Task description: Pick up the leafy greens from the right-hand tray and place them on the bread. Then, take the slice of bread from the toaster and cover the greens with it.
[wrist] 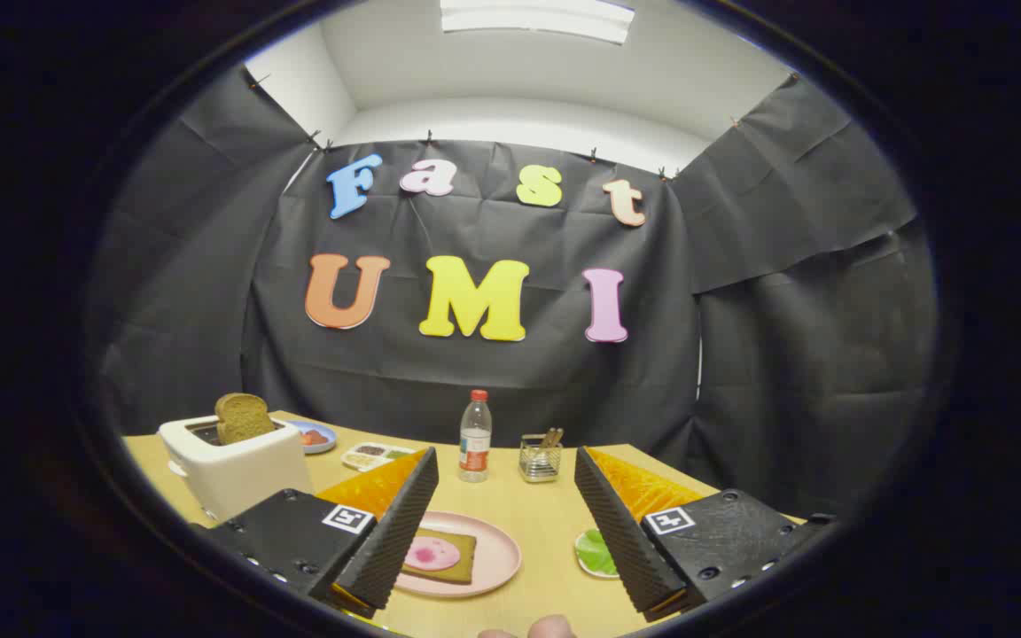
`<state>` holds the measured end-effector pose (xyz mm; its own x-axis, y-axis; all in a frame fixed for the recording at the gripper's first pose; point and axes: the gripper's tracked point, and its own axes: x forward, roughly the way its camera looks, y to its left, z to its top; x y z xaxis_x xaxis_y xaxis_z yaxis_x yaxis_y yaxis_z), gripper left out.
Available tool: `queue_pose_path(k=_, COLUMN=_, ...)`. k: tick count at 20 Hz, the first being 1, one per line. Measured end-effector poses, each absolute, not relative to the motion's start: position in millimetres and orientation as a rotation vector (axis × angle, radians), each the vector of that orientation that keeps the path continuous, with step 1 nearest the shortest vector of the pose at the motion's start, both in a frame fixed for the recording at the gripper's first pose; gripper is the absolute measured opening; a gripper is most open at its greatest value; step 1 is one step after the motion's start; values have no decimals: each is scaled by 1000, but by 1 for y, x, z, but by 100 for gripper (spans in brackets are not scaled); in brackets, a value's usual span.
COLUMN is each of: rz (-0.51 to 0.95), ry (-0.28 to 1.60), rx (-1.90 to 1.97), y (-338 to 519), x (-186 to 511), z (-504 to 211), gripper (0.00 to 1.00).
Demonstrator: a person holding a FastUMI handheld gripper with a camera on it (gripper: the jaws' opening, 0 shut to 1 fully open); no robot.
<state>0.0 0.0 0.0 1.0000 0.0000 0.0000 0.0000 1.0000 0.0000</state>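
The gripper (503,514) stood wide open, holding nothing. The leafy greens (595,551) lay near the table's front edge, beside the pink plate (497,567) carrying bread (450,567). Picking the greens seemed first, needing a move rightward.

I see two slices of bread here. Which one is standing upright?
The slice in the white toaster: that bread stands on edge, poking from the slot. The other slice lies flat on the pink plate, between the open fingers.
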Motion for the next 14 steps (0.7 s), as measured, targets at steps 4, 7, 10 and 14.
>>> queue_pose_path(k=4, rz=15, ry=16, rx=12, y=3, x=1, z=-3, gripper=95)
queue_pose_path(k=7, rz=21, ry=13, rx=22, y=5, x=2, z=-4, gripper=95)
queue_pose_path(k=10, rz=30, ry=10, rx=21, y=9, x=2, z=-3, gripper=95)
queue_pose_path(k=14, rz=46, ry=3, rx=16, y=17, x=0, z=-1, gripper=95)
